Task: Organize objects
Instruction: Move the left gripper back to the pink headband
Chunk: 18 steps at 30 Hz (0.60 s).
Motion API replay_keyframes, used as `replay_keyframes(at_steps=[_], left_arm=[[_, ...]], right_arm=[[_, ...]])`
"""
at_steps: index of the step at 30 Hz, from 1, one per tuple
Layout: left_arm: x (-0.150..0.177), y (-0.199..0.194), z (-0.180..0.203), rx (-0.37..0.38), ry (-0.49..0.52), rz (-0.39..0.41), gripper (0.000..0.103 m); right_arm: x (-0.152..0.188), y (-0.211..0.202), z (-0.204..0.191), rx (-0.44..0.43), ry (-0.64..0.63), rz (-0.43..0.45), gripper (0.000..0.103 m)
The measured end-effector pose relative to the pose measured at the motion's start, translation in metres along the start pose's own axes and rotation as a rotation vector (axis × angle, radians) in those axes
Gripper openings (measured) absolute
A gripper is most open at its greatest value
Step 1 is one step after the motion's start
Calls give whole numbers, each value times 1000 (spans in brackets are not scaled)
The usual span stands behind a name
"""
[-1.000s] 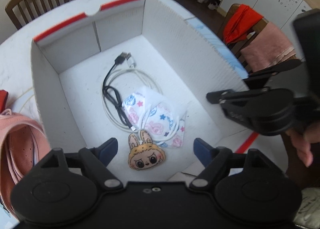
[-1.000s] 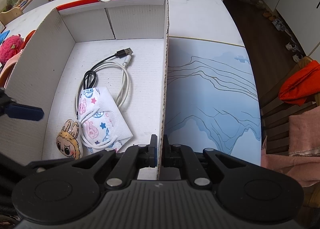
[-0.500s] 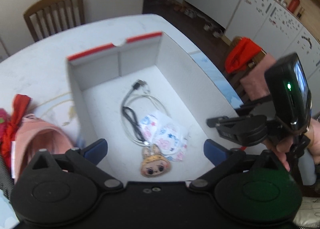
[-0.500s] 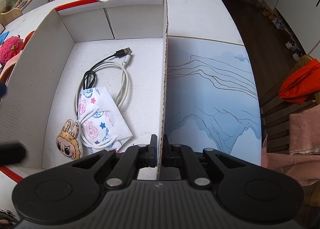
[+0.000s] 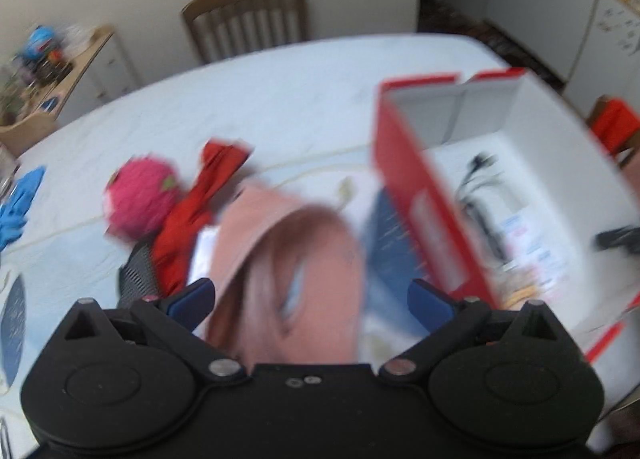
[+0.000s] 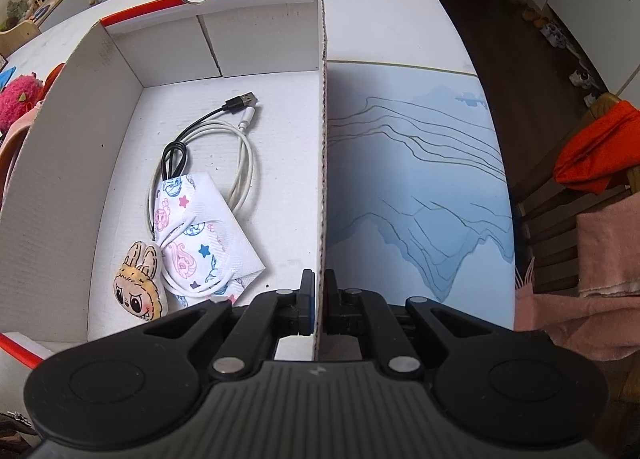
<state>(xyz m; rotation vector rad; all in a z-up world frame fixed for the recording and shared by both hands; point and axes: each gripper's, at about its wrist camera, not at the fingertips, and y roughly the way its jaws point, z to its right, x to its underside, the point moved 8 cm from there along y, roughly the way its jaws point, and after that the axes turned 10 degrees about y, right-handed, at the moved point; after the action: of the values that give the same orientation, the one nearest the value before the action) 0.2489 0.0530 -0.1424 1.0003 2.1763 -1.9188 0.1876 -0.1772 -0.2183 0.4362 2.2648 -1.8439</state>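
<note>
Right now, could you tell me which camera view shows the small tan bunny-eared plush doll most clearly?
The right wrist view shows the small tan bunny-eared plush doll best: sharp, face up on the floor of the white cardboard box, beside the patterned face mask. In the left wrist view, motion blur and the box's red wall leave only an indistinct tan smear.

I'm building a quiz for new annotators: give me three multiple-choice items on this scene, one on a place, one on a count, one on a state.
1. Where does the bunny charm lie?
A. inside the box
B. on the blue mat
C. on a chair

2. How many cables lie in the box?
A. none
B. two
C. five

3. What is the right gripper doing?
A. hanging open
B. clamped on the box's side wall
C. holding the face mask

Key: 1 A, it lies on the box floor beside the face mask; 2 B, one black, one white; 3 B, its fingers pinch the wall's edge.
</note>
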Motion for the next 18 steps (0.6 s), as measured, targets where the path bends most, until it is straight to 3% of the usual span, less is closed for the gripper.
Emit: replay_keyframes(at_steps=[9,18], left_arm=[[45,46,-35,-38,-119,-69,102],[53,72,-22,-50,-91,-96,100]], right_arm=[[6,2,1,6,10,-16,3],[7,4,1,12,10,-21,3]])
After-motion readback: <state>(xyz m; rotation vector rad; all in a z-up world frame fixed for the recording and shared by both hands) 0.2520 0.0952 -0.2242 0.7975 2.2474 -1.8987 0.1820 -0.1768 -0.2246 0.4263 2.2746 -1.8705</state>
